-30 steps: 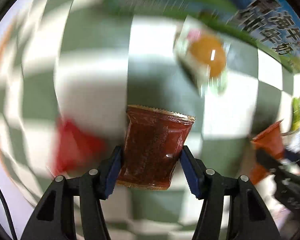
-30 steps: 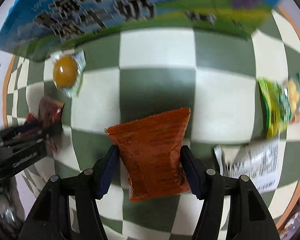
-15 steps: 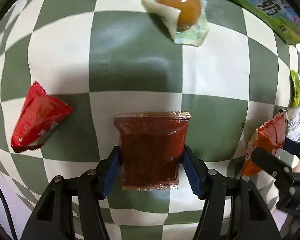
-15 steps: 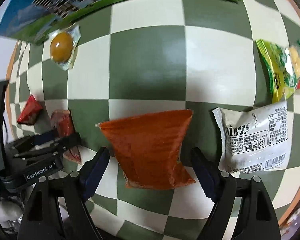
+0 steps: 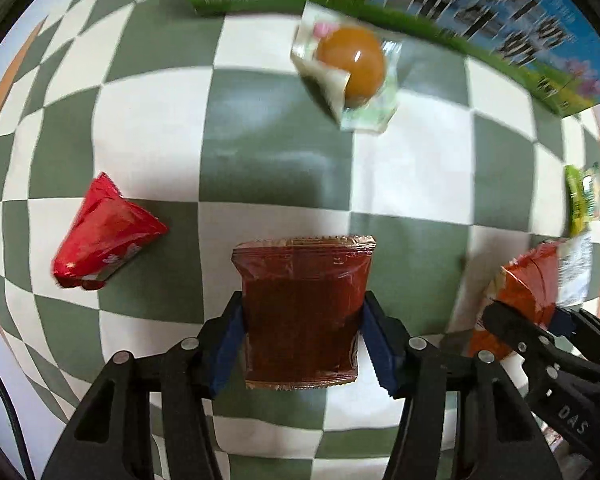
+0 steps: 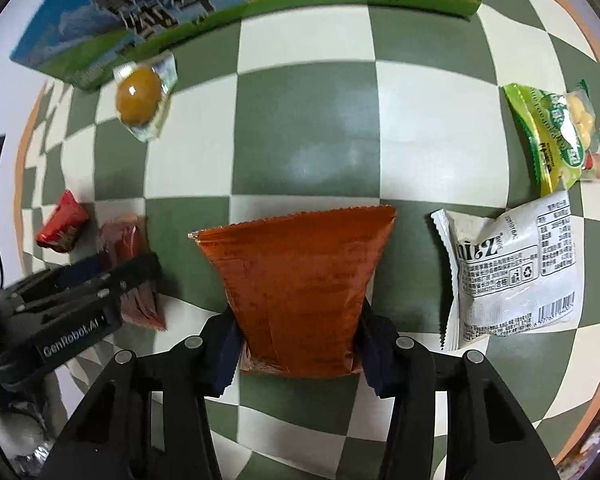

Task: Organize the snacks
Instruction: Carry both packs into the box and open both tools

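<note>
2 hand-held grippers point down over a green-and-white checked cloth (image 6: 306,128), each pinching 1 snack packet.

The left gripper (image 5: 302,344) has just been closing its jaws, and its blue pads now press both side edges of a dark red packet (image 5: 304,308). The grip sits low on the packet, so the sealed top edge stands clear ahead of the fingers, probably to leave it free for setting down.

The right gripper (image 6: 298,346) has also just been closing. Its pads squeeze the narrow bottom end of an orange packet (image 6: 300,280), which fans wider towards its top. Gripping the narrow end likely gives the pads firmer purchase than the puffed middle.

Still lying on the cloth: a red wrapper (image 5: 102,236) to the left, a clear packet with an amber ball (image 5: 348,68) near the far edge, and, to the right, a white packet (image 6: 512,268) just below a green packet (image 6: 560,136), their edges close or touching.

A long milk carton (image 6: 228,4) lies along the far side, just behind the amber ball packet. It may serve as a border or a target for sorting; I cannot tell which.

With 2 packets held and 4 still loose, the sorting looks early.
</note>
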Motion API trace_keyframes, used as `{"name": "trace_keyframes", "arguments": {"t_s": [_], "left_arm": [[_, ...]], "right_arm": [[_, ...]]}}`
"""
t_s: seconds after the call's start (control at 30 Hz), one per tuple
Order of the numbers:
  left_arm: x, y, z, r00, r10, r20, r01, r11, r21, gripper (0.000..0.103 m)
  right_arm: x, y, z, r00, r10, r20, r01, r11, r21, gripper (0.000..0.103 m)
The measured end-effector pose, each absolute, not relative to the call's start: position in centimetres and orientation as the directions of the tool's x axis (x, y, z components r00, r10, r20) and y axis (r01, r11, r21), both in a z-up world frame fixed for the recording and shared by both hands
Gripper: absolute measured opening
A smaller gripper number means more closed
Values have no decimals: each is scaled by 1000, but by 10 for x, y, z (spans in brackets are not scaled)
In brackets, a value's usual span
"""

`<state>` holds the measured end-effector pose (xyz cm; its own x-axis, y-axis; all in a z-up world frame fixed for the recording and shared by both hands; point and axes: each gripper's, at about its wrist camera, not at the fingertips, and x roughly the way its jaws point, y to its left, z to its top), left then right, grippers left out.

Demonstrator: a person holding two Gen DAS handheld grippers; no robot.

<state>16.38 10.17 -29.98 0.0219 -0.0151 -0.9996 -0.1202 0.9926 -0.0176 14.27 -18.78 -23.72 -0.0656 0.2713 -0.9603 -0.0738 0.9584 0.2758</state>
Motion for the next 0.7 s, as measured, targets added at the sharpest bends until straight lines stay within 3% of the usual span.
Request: {"name": "trace_keyframes", "arguments": {"t_s": [0.27, 0.43, 0.57, 0.7], "left_arm": [[181, 99, -187, 206, -125, -971, -93, 985, -146, 53], [240, 113, -114, 320, -168, -932, -69, 977, -200, 53], [298, 124, -100, 348, -132, -928, -78, 983, -168, 53], [343, 136, -123, 292, -110, -950, -102, 984, -145, 53]], "right_arm": [[174, -202, -148, 47, 431, -901, -35, 902, 430, 52], [221, -206, -78, 167, 523, -836, -56, 852, 521, 52], [264, -186, -54, 252, 516, -819, -76, 854, 515, 52], [307, -160, -68, 245, 516, -821, -39, 851, 523, 52]]}}
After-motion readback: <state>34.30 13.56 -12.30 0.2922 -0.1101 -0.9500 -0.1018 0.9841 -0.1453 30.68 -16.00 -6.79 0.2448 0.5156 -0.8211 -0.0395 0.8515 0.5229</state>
